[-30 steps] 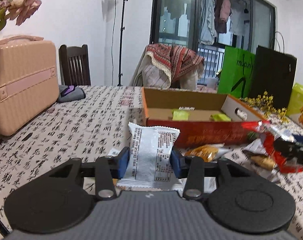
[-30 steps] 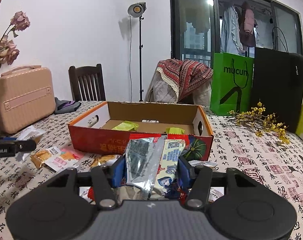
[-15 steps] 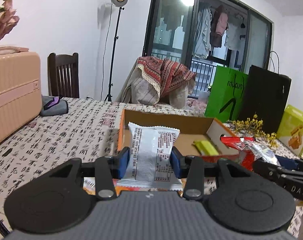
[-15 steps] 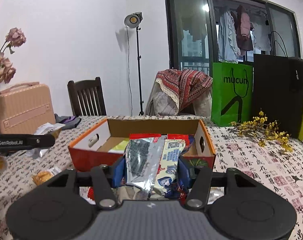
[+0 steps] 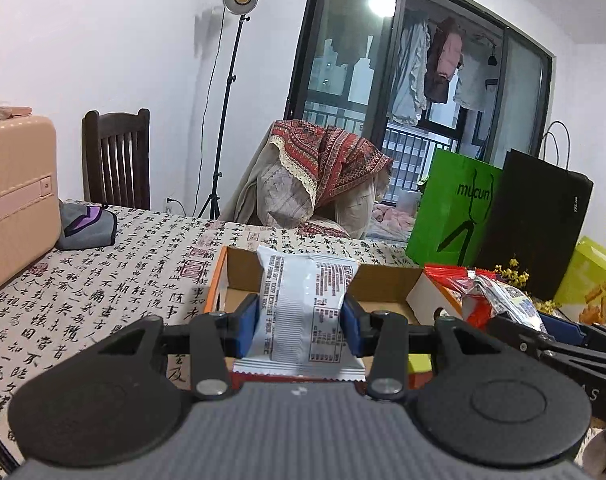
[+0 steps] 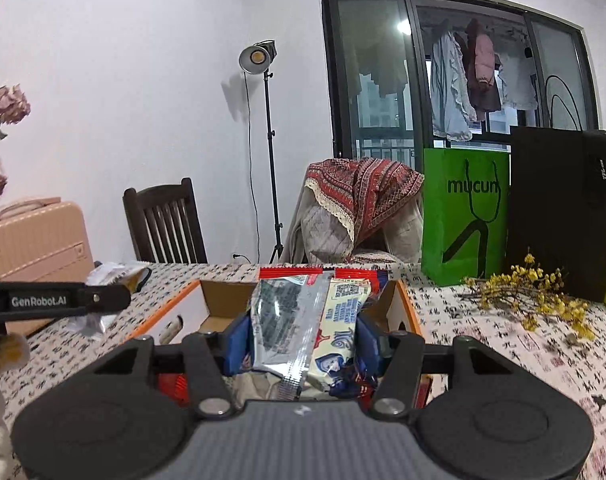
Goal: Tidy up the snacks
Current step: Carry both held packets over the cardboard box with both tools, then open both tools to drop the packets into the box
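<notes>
Left gripper [image 5: 301, 323] is clamped on a white crinkle-edged plastic snack packet with black print [image 5: 307, 308], blue pads pressing its two sides. Over the last second this packet has been carried up off the calligraphy-print tablecloth [image 5: 115, 280] and across, so that it now hangs at the near rim of the open orange-edged cardboard box [image 5: 223, 276]; the drop into the box looks close. It stands upright, long axis vertical, upper crimped seam pointing up and a little away from the camera.

Right gripper [image 6: 303, 338] is closed on a bunched handful of wrappers, a silver foil packet [image 6: 287, 320] beside a cream-and-blue cartoon-print one [image 6: 343, 320]. That bundle has likewise risen and advanced, and now sits over the same box's near end [image 6: 403, 300]. Both wrappers run lengthwise upward, tops tilted toward the box.
</notes>
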{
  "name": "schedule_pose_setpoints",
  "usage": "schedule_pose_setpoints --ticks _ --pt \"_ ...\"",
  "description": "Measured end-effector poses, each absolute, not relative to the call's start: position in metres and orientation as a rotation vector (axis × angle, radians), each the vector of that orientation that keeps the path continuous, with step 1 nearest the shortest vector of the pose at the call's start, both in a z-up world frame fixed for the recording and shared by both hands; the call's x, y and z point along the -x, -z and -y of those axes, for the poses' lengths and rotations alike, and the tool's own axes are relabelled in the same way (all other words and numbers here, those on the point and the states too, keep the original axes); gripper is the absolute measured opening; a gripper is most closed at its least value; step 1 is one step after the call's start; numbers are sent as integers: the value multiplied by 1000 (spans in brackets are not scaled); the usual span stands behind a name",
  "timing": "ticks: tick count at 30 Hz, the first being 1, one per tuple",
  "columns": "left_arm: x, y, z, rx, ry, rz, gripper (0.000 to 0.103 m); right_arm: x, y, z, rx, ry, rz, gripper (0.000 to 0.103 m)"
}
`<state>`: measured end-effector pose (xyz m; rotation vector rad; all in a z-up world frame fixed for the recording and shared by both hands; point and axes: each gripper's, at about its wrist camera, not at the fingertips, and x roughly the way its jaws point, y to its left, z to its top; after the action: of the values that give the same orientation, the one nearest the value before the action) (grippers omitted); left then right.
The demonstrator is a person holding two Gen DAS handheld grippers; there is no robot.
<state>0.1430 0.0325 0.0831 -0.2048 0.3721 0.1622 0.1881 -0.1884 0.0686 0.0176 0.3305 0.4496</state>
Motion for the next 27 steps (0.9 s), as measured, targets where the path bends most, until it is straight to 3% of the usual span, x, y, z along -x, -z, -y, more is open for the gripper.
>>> schedule_pose_setpoints --ticks 13,27 --pt "-197 -81 -38 224 -200 -391 44 -257 -69 167 -22 -415 -381 55" --pt "-238 -31 -47 200 -208 -448 44 -300 -16 172 -87 -419 -444 55"
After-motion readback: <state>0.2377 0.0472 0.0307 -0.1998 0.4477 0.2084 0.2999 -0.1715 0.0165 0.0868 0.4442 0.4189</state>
